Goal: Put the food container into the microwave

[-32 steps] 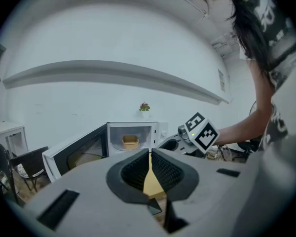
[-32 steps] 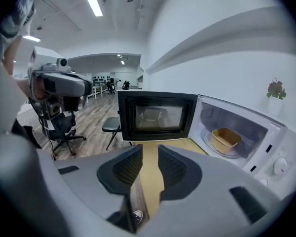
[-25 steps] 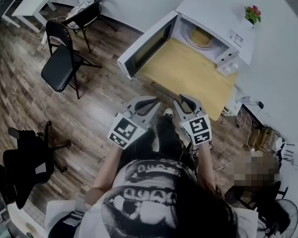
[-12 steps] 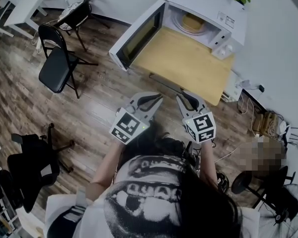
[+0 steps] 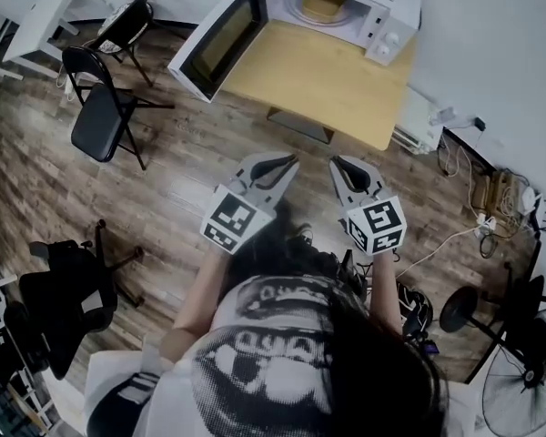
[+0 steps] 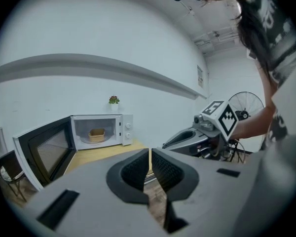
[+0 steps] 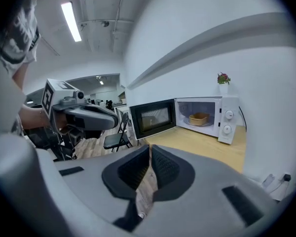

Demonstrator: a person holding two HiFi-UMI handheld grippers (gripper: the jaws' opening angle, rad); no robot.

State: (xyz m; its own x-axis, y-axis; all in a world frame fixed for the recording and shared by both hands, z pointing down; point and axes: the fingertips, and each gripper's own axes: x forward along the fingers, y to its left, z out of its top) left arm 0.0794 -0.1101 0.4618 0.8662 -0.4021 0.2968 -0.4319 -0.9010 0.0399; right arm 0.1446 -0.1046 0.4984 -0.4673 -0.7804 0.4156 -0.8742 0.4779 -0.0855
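The tan food container (image 5: pixel 323 5) sits inside the white microwave (image 5: pixel 387 12), on its turntable. The microwave door (image 5: pixel 217 36) hangs wide open to the left. The microwave stands at the far end of a wooden table (image 5: pixel 318 76). Both grippers are held over the floor, well short of the table's near edge. My left gripper (image 5: pixel 280 164) is shut and holds nothing. My right gripper (image 5: pixel 344 166) is shut and empty too. In the left gripper view the container (image 6: pixel 96 134) shows through the doorway, far beyond the jaws. In the right gripper view the container (image 7: pixel 199 118) is equally distant.
Two black folding chairs (image 5: pixel 105 107) and a white desk (image 5: pixel 36 16) stand at left on the wood floor. A black office chair (image 5: pixel 64 299) is at lower left. A fan (image 5: pixel 519 371) and cables lie at right. A small potted plant (image 7: pixel 223 78) tops the microwave.
The table and microwave have slid up and away in the head view as the person backs off. Both grippers stay shut, side by side.
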